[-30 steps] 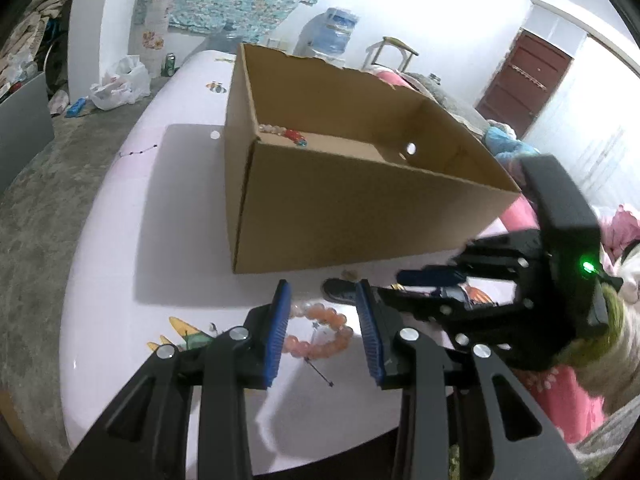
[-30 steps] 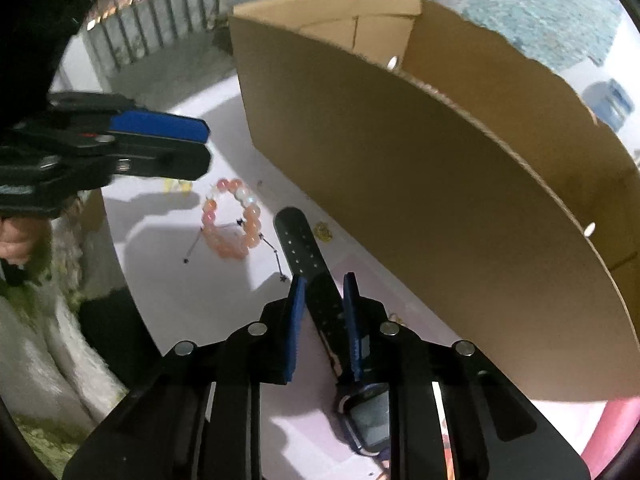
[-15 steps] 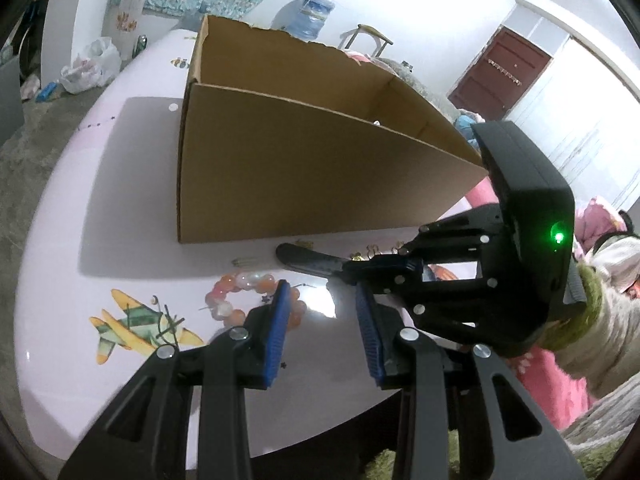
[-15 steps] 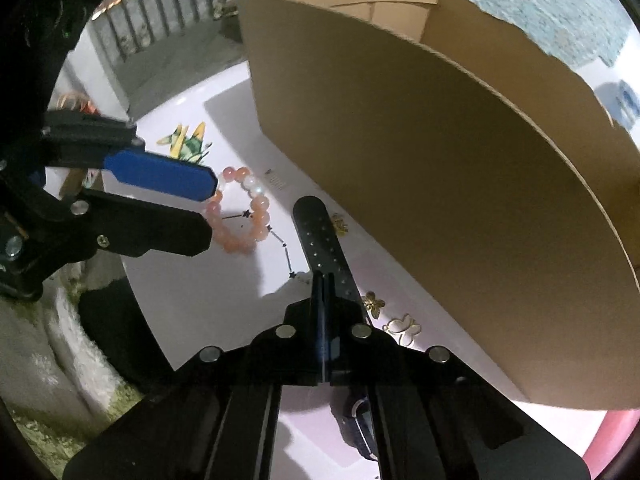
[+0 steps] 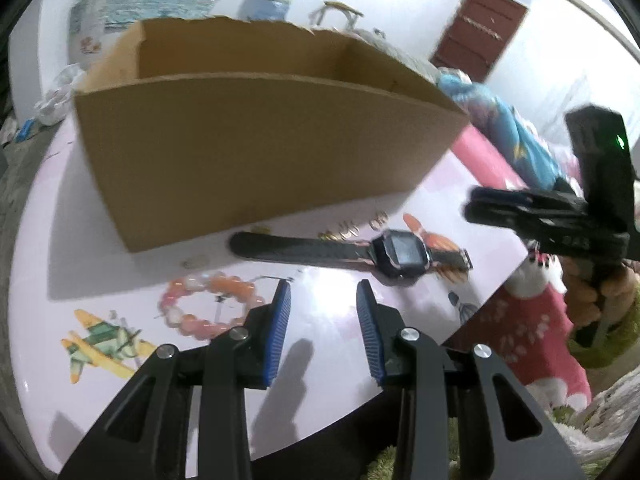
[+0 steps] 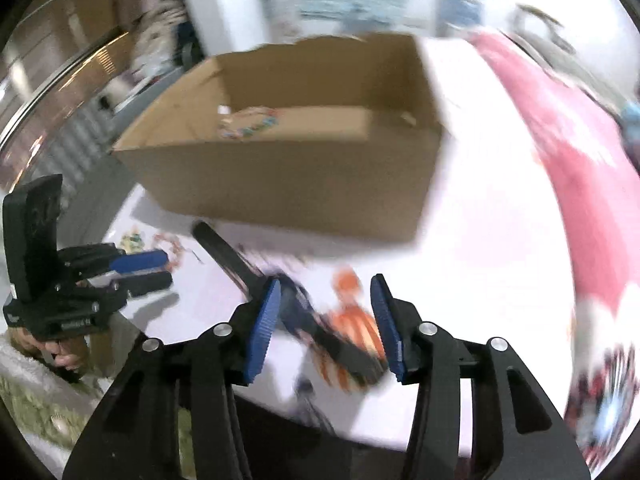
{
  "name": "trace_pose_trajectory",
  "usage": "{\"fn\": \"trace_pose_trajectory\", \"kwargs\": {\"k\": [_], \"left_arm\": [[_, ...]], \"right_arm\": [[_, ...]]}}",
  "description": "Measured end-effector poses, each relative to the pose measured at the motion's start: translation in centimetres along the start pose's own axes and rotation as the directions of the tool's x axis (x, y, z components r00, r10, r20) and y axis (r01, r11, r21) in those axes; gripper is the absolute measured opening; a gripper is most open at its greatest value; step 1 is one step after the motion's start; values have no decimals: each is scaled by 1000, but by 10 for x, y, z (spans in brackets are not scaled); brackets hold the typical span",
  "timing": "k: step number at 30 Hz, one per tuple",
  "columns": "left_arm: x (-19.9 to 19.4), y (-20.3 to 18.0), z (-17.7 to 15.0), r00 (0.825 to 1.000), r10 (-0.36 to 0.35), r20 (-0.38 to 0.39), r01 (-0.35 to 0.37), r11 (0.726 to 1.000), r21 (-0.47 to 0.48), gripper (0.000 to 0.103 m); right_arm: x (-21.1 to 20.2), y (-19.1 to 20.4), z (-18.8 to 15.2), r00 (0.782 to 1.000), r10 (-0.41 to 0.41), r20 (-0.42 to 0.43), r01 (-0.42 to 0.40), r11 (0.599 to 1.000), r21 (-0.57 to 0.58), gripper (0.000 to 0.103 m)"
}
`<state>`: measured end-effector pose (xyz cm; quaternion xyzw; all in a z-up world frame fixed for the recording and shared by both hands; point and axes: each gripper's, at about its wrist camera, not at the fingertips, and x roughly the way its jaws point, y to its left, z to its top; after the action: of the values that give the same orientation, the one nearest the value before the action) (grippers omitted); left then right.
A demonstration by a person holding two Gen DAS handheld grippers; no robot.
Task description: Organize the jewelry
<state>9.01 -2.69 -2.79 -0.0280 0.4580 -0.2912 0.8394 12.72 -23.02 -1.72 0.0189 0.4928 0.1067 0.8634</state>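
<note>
Watch (image 5: 400, 252) lies flat on the worktop (image 5: 328, 320) by the box (image 5: 256, 152), beads (image 5: 208, 304) at its 8 o'clock. Left gripper (image 5: 322, 332) fingers apart, empty; right gripper (image 6: 324, 320) fingers opening, empty

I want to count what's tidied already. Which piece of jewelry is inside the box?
The pale bead string, blurry here, lies inside the cardboard box. The pink bead bracelet and the black watch lie outside on the table.

Watch (image 5: 352, 249) before box (image 5: 256, 152) — bracelet (image 5: 210, 304) left, on table (image 5: 80, 272)
</note>
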Motion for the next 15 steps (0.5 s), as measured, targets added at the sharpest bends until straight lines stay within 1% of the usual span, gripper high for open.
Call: {"fn": "trace_pose_trajectory", "kwargs": {"k": [2,4,6,8,11,13,15], "left_arm": [[6,-8,0,1000,6,-23,-6,999,33,33],[10,-12,1,999,15,-38,-13,998,60,33],[14,-17,1,999,18,-49,-14,997,75,33],[16,-20,4,999,14,-50,-10,996,88,33],[17,-24,6,998,33,-44,-28,993,119,33],[18,-28,8,998,48,-40,-43,990,135,33],[20,-33,8,996,78,-35,-72,983,167,33]], "right_arm": [[0,-3,-19,999,-33,-23,34,999,39,46],[1,-1,-38,997,-64,-50,66,997,39,46],[3,2,-50,994,-87,-60,89,996,28,46],[4,4,-53,995,-88,-56,89,996,14,46],[8,12,-50,998,-63,-25,62,998,-15,46],[11,16,-44,999,-39,-5,38,998,-59,46],[13,30,-41,999,-47,11,48,989,-139,46]]}}
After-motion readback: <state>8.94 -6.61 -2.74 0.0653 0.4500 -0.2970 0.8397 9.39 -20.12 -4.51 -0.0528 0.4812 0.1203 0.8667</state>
